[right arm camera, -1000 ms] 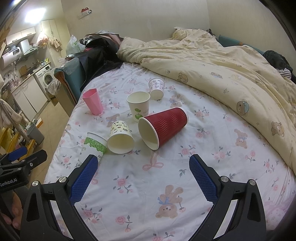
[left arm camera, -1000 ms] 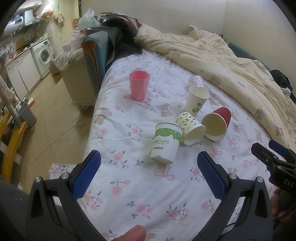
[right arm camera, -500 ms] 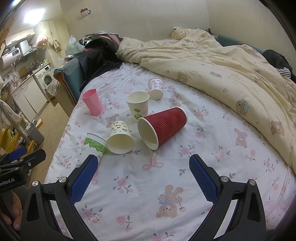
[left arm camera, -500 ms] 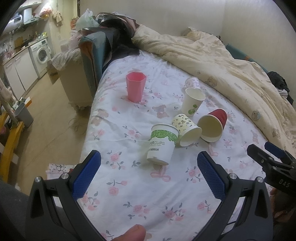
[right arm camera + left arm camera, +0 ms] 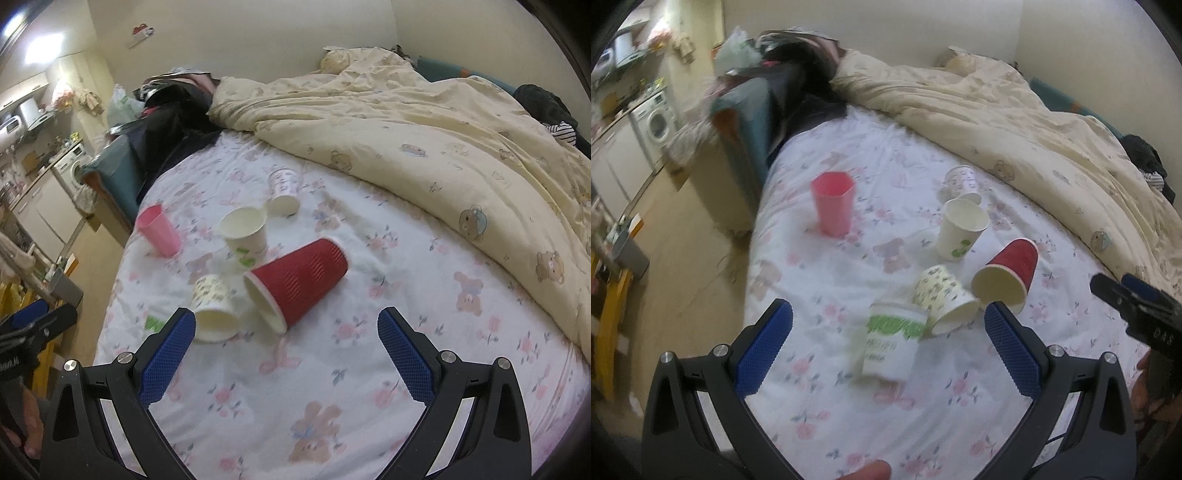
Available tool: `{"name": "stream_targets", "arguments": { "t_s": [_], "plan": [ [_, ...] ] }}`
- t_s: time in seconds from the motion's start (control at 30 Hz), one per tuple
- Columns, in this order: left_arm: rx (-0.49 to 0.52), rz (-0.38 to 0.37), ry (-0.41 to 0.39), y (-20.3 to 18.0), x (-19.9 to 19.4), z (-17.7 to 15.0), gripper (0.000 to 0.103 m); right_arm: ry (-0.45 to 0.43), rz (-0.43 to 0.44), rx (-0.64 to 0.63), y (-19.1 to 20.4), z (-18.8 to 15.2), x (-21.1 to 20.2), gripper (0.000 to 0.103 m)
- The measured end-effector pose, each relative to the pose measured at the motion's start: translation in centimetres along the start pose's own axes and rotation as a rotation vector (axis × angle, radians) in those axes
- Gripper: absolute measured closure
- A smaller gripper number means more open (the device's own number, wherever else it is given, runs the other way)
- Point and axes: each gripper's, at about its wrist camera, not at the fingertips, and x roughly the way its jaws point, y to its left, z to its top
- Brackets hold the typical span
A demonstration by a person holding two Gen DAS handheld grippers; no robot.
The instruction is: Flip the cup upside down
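Several cups sit on the floral bed sheet (image 5: 849, 406). A pink cup (image 5: 833, 207) and a white cup with a green leaf (image 5: 960, 229) stand upright. A green-banded white cup (image 5: 892, 343) stands mouth down. A patterned cup (image 5: 945, 299), a red cup (image 5: 1006, 278) and a small printed cup (image 5: 962, 184) lie on their sides. My left gripper (image 5: 886, 350) is open and empty, straddling the green-banded cup from above. My right gripper (image 5: 286, 354) is open and empty, just in front of the red cup (image 5: 295, 284) and the patterned cup (image 5: 214, 306).
A cream duvet (image 5: 424, 129) covers the right and far side of the bed. Dark clothes (image 5: 170, 125) and a teal chair (image 5: 742, 118) lie at the far left. The bed's left edge drops to the floor (image 5: 687, 258). A washing machine (image 5: 657, 122) stands far left.
Both grippers have moved forward toward the cups. The left view is now blurred with motion and the green-banded cup sits between its fingers. No cup has moved.
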Motion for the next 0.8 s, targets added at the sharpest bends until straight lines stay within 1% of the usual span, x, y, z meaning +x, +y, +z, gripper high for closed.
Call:
{"name": "stream_targets", "arguments": {
  "t_s": [0.1, 0.27, 0.33, 0.4, 0.57, 0.77, 0.8],
  "plan": [
    [0.031, -0.013, 0.008, -1.3, 1.6, 1.4, 0.000, 0.004, -0.012, 0.010, -1.0, 1.3, 1.0, 0.002],
    [0.044, -0.047, 0.035, -3.3, 4.8, 3.4, 0.000, 0.015, -0.021, 0.031, -2.4, 3.1, 3.1, 0.002],
    [0.040, -0.078, 0.065, -4.1, 6.6, 4.0, 0.000, 0.021, -0.018, 0.034, -2.8, 3.7, 3.9, 0.002],
    [0.040, -0.092, 0.084, -5.1, 8.3, 4.5, 0.000, 0.027, -0.025, 0.026, -3.0, 4.0, 4.6, 0.002],
    [0.078, -0.091, 0.101, -7.7, 12.1, 5.6, 0.001, 0.039, -0.017, 0.045, -3.8, 3.9, 5.8, 0.002],
    [0.073, -0.080, 0.142, -9.4, 16.3, 6.6, 0.001, 0.014, -0.075, 0.038, -4.7, 5.1, 7.0, 0.002],
    [0.076, -0.079, 0.144, -9.5, 16.8, 6.7, 0.001, 0.013, -0.076, 0.055, -5.2, 5.2, 7.2, 0.002]
  ]
}}
